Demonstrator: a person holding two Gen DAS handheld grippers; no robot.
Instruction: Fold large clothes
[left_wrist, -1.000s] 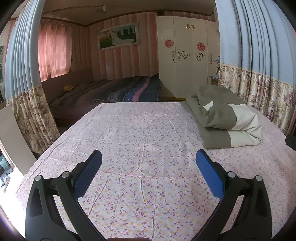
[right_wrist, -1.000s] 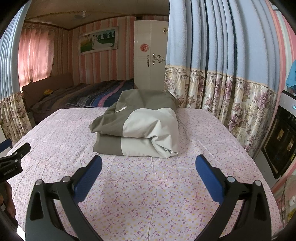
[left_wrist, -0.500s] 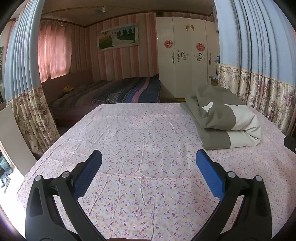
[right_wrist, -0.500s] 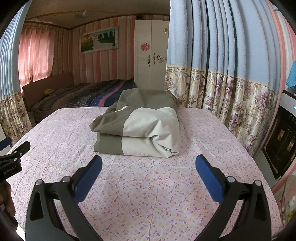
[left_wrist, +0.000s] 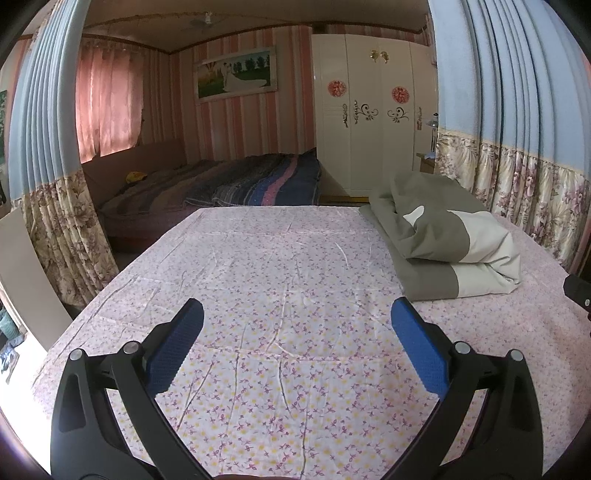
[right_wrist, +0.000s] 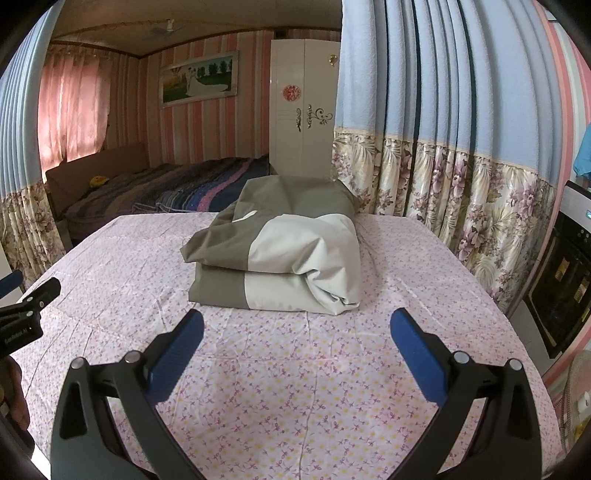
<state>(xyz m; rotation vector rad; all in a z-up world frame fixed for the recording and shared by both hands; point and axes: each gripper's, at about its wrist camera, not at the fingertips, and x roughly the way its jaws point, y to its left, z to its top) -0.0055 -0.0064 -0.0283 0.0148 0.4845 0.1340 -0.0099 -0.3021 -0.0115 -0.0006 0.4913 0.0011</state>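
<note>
A folded garment in olive and cream (right_wrist: 284, 254) lies on the pink floral sheet (right_wrist: 295, 369), straight ahead of my right gripper (right_wrist: 297, 332) and a short way beyond its fingertips. That gripper is open and holds nothing. In the left wrist view the same folded garment (left_wrist: 447, 240) sits at the right, beyond my left gripper (left_wrist: 297, 323), which also stands open and empty over bare sheet (left_wrist: 277, 295). The left gripper's black frame (right_wrist: 22, 317) shows at the left edge of the right wrist view, with a hand below it.
Blue and floral curtains (right_wrist: 443, 166) hang close along the right side and curtains (left_wrist: 48, 184) on the left. A second bed with a striped blanket (left_wrist: 240, 184) and a white wardrobe (left_wrist: 369, 129) stand beyond. A dark appliance (right_wrist: 561, 277) is at far right.
Both grippers have drifted only slightly; the garment sits a touch lower and nearer in the right wrist view. Both stay open and nothing has been grasped.
</note>
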